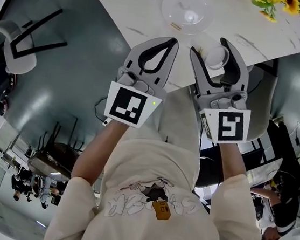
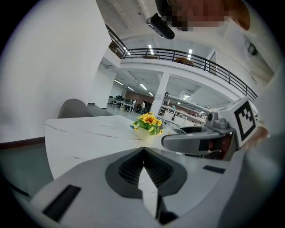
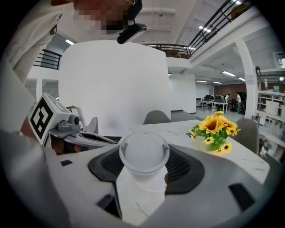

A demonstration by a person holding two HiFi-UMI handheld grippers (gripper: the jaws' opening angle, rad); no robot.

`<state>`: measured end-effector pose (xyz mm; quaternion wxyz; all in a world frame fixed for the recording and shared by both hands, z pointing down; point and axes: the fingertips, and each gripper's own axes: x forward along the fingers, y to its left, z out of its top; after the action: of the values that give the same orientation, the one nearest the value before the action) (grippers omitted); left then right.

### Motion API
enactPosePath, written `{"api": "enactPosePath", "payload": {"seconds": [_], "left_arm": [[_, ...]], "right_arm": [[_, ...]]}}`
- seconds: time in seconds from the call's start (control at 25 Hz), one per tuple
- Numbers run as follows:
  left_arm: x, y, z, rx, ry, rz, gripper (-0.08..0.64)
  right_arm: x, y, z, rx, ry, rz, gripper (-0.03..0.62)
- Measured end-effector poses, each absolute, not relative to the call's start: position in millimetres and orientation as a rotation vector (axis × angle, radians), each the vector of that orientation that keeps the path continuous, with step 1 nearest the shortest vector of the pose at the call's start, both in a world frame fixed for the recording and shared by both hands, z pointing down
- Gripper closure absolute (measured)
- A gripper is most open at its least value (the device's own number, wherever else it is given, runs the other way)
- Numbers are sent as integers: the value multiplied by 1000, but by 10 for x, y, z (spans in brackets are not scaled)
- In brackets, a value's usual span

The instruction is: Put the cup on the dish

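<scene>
Status: right claw [image 3: 143, 171] is closed onto the cup [image 3: 143, 153]. It's clear plastic and upright, with pads on both sides of its wall below the rim. Can't tell whether its base is off the worktop [image 1: 126, 5]. The left claw [image 2: 143, 156] is pinched fully together with nothing in it, just beside the right one at the near edge. The dish [image 1: 188, 10] is clear glass and sits on the worktop past the cup, near but not touching. The flowers [image 1: 272, 4] are well off to the right, out of the path.

Risks, my read:
- The thin cup wall could flex and slide out of the pads if the squeeze is off.
- Both items are transparent, so the dish rim is easy to misjudge. A base landing on the rim would tip the cup.
- The dish may skid on the smooth top if nudged, since nothing is holding it.
</scene>
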<state>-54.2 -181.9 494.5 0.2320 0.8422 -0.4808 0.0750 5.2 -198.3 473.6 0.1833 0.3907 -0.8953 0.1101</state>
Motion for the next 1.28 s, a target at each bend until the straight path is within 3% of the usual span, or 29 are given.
{"api": "enactPosePath", "payload": {"seconds": [0.4,1.28], "left_arm": [[-504,-1907,5285,2420,-1284,402,557],[-495,-2158,5630,2371,-1303,396,558]], "right_arm": [[14,-2185,5140,1129,-2476,361,322],[-93,-2569,5821,1069,-2350,298,321]]}}
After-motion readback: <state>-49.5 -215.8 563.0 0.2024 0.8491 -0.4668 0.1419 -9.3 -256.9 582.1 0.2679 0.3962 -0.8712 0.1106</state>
